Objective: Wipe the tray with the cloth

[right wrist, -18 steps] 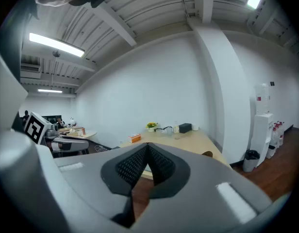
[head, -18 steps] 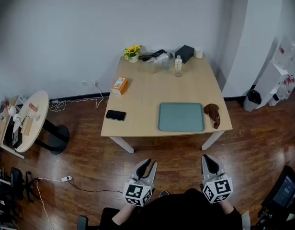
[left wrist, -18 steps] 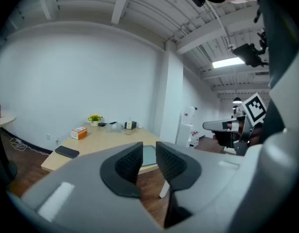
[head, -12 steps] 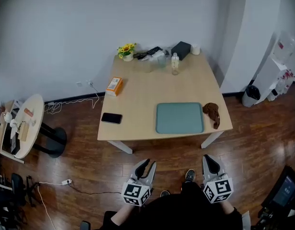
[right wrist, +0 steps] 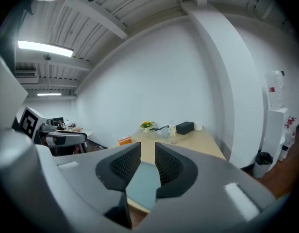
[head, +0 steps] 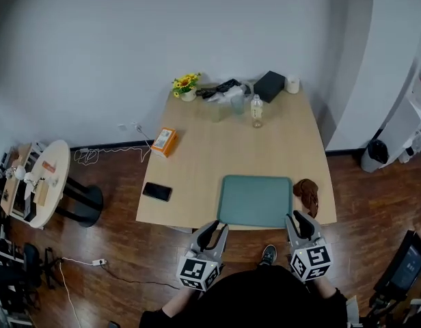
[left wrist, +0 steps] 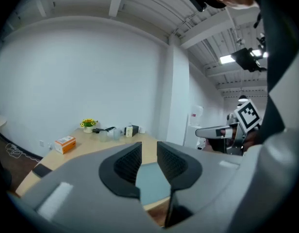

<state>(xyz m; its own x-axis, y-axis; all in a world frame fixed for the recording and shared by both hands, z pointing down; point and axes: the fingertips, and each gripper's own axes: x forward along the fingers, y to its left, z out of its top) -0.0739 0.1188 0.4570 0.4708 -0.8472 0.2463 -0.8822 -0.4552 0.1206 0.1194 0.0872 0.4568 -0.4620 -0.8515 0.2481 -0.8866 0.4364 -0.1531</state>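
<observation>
The teal tray (head: pixel 255 201) lies flat at the table's (head: pixel 197 169) near edge, right of middle. The brown cloth (head: pixel 307 193) sits crumpled just beside the tray's right side, untouched. Both grippers are held low before the person's body, short of the table edge, pointing forward at the tray: the left gripper (head: pixel 212 233) near its left corner, the right gripper (head: pixel 297 223) below the cloth. Each has its jaws a narrow gap apart, gripping nothing. A phone (head: pixel 157 192) lies well left of the tray.
</observation>
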